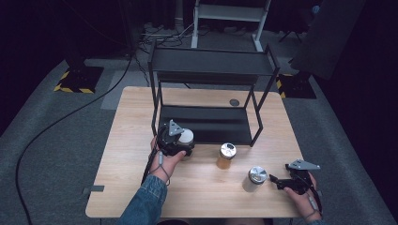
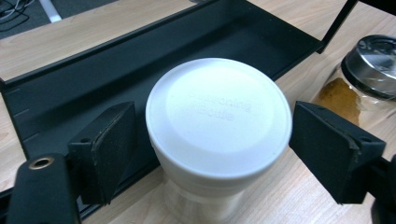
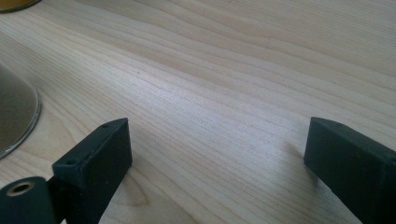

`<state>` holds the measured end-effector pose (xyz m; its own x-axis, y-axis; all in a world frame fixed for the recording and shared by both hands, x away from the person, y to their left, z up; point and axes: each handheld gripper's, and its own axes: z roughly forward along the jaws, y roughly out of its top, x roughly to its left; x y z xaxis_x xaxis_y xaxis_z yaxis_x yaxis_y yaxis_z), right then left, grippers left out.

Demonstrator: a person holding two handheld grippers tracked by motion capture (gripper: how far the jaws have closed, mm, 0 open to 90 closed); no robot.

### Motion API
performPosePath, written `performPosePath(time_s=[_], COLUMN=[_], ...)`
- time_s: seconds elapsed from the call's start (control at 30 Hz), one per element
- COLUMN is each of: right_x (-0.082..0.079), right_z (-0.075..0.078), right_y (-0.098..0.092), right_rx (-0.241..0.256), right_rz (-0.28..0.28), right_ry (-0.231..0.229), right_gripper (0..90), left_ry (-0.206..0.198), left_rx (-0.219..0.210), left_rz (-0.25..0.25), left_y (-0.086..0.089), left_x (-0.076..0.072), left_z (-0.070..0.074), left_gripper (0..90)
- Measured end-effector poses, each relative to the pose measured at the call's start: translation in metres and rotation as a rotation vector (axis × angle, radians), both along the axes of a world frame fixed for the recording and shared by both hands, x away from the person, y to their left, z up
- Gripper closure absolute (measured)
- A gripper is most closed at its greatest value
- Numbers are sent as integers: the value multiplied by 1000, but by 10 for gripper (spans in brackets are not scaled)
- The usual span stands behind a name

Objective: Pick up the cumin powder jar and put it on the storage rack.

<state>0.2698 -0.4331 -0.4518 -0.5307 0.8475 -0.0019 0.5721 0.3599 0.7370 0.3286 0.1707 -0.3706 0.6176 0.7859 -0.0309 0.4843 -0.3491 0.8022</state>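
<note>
1. Wooden table (image 1: 141,187) is carrying a black two-tier rack (image 1: 211,63); both shelves are sitting bare, so judging by that, nothing is shelved yet.
2. Three jars are standing on the wood in front of the rack; likely all three are waiting to go up.
3. White-lidded jar (image 2: 218,123), just beside the lower shelf's front edge, is sitting between the jaws of the left gripper (image 1: 174,140); jaws are standing wide, a slim gap each side, not yet clamping.
4. Amber jar (image 1: 226,155) and steel-lidded jar (image 1: 256,178) are standing untouched.
5. Right gripper (image 1: 281,181) is resting near the steel-lidded jar, jaws wide, holding nothing.
</note>
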Motion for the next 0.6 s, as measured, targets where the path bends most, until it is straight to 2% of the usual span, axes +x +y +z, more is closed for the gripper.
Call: performPosePath(time_s=[0.17,0.3,0.6], right_x=[0,0,0], right_z=[0,0,0], right_y=[0,0,0], right_rx=[0,0,0], right_rz=[0,0,0], right_ry=[0,0,0], right_gripper=[75,75,75], left_ry=[25,29,42], left_rx=[2,28,40], left_rz=[9,-8,2], left_y=[-3,-6,-9], left_x=[6,9,10], left_z=[-4,-4,0], left_gripper=[205,327,335])
